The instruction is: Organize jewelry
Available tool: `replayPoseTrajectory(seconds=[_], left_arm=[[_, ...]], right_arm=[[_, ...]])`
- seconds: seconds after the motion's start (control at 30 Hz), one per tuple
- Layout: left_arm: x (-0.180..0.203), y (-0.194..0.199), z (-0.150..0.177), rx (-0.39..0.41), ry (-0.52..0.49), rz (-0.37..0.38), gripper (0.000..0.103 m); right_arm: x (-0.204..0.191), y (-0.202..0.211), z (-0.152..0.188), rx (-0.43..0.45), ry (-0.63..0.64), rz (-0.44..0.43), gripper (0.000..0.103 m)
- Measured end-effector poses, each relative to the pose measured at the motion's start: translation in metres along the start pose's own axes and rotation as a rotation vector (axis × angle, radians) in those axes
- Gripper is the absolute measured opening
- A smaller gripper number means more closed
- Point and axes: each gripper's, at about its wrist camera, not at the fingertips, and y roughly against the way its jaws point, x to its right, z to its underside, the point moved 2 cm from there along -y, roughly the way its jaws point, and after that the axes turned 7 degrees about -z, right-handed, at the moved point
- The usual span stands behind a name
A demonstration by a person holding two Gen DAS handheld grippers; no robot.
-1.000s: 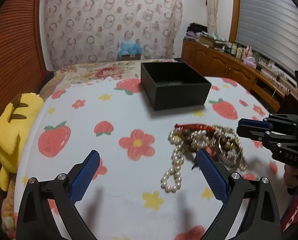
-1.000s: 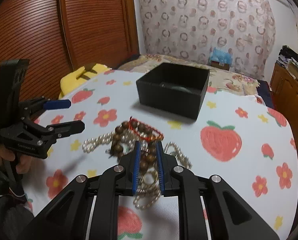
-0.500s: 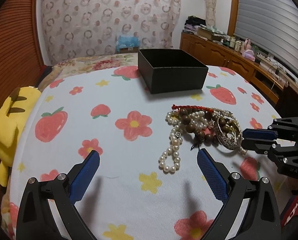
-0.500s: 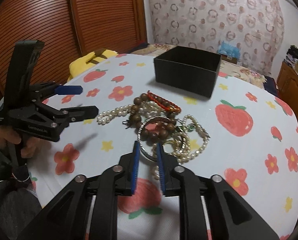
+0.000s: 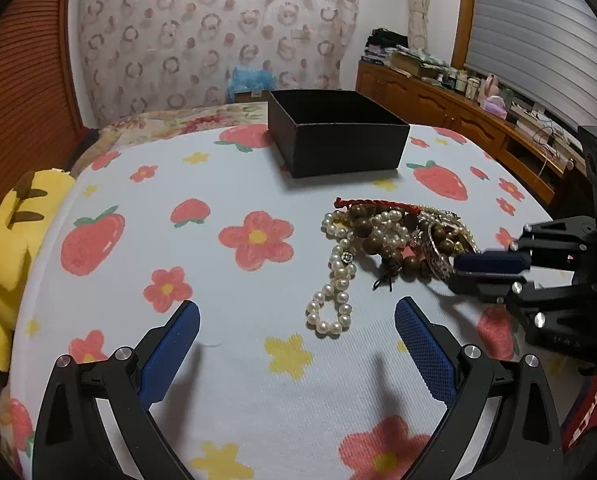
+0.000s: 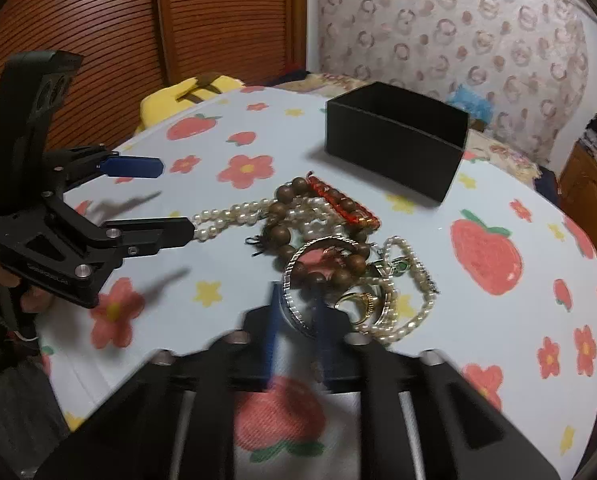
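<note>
A tangled jewelry pile lies on the strawberry-print tablecloth: a pearl strand, brown wooden beads, a red braided bracelet, a silver bangle and gold pieces. An open black box stands behind it, also in the right wrist view. My left gripper is open and empty, just short of the pearl loop. My right gripper is nearly closed, its blue pads on either side of the silver bangle's near rim; it shows in the left wrist view.
A yellow plush toy hangs off the table's left edge. A wooden sideboard with clutter runs along the right wall. A wooden slatted door and a patterned curtain stand behind.
My right gripper has drawn back to the pile's near edge, at the silver bangle. My left gripper has edged nearer the pearl strand, still open. The pile has spread out a little.
</note>
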Motion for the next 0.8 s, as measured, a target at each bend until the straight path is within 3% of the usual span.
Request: replayPoseTrajectory(seconds=[0.13,0.8], left_arm=[[0.0,0.0,0.001,0.0,0.002,0.002,0.094],[0.003,-0.001,0.002,0.001,-0.001,0.004,0.095]], right_arm=[[-0.004,0.011,-0.001,0.028,0.001,-0.025,0.004],[-0.009,0.039,0.016,0.042,-0.055,-0.034,0.004]])
